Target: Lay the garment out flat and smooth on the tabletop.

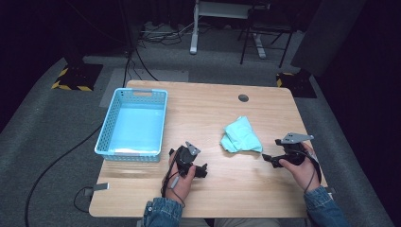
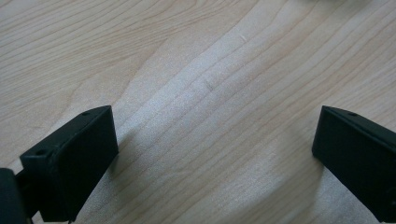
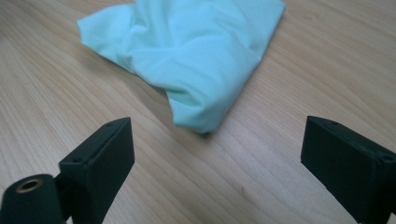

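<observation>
A folded mint-green cloth (image 1: pixel 241 135) lies on the wooden table (image 1: pixel 208 113), right of centre. My right gripper (image 1: pixel 265 157) rests low on the table just right of the cloth, pointing at it, jaws wide apart with nothing between them. In the right gripper view the cloth (image 3: pixel 191 51) lies just ahead of my right gripper (image 3: pixel 215 154). My left gripper (image 1: pixel 204 171) sits near the table's front middle, left of the cloth. In the left gripper view my left gripper (image 2: pixel 215 144) is open over bare wood.
A light blue plastic basket (image 1: pixel 134 124) stands at the table's left side. A round cable hole (image 1: pixel 243 98) is in the table at the back. Cables (image 1: pixel 52 165) run over the grey floor at the left, and desk legs (image 1: pixel 194 28) stand behind.
</observation>
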`<state>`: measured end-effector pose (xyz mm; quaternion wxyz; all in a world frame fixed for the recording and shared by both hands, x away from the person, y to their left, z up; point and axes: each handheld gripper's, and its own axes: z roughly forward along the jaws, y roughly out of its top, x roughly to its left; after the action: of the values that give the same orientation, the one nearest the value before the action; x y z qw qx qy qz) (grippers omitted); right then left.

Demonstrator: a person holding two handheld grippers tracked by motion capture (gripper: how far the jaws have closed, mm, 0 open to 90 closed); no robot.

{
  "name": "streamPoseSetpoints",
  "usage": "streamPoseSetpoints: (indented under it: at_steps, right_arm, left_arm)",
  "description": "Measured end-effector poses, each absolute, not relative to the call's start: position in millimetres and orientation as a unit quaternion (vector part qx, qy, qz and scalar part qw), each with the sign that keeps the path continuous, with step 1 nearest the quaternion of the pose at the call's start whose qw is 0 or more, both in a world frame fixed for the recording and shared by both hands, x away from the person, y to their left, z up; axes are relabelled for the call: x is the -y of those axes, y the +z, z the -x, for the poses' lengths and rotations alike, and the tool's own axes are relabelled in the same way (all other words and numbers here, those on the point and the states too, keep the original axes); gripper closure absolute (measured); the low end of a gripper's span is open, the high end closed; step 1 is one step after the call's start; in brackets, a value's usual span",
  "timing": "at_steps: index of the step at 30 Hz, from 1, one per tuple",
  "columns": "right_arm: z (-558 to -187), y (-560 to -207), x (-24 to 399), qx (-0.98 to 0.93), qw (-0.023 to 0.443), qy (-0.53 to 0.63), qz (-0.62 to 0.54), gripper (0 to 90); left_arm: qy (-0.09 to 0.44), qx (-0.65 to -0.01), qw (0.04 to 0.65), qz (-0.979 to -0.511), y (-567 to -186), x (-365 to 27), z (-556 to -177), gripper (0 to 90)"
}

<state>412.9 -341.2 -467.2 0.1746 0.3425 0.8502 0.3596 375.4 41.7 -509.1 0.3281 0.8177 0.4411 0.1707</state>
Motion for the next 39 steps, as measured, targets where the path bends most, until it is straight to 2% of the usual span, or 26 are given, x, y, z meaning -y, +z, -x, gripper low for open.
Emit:
streamPoseSetpoints:
  at_steps: [13,14,16,31,39]
  right_arm:
    - [-407,-499,368,-0.852,0.16,0.33,-0.373,9.0]
    - [-406,-505,371,-0.845,0.16,0.341,-0.38,4.9]
    - [-405,-507,373,-0.841,0.165,0.351,-0.377,3.9]
    - [-406,-507,372,-0.843,0.162,0.346,-0.379,3.0]
    - [-410,-487,363,-0.848,0.159,0.35,-0.364,4.7]
  left_arm:
    - [0.171,-0.441,0.328,-0.818,-509,-42,-375,0.0]
    - [0.171,-0.441,0.328,-0.818,-509,-42,-375,0.0]
    - [0.171,-0.441,0.328,-0.818,-509,-42,-375,0.0]
    - [0.171,-0.441,0.328,-0.818,-509,-42,-375,0.0]
    - [0.171,-0.441,0.328,-0.818,-509,-42,-375,0.0]
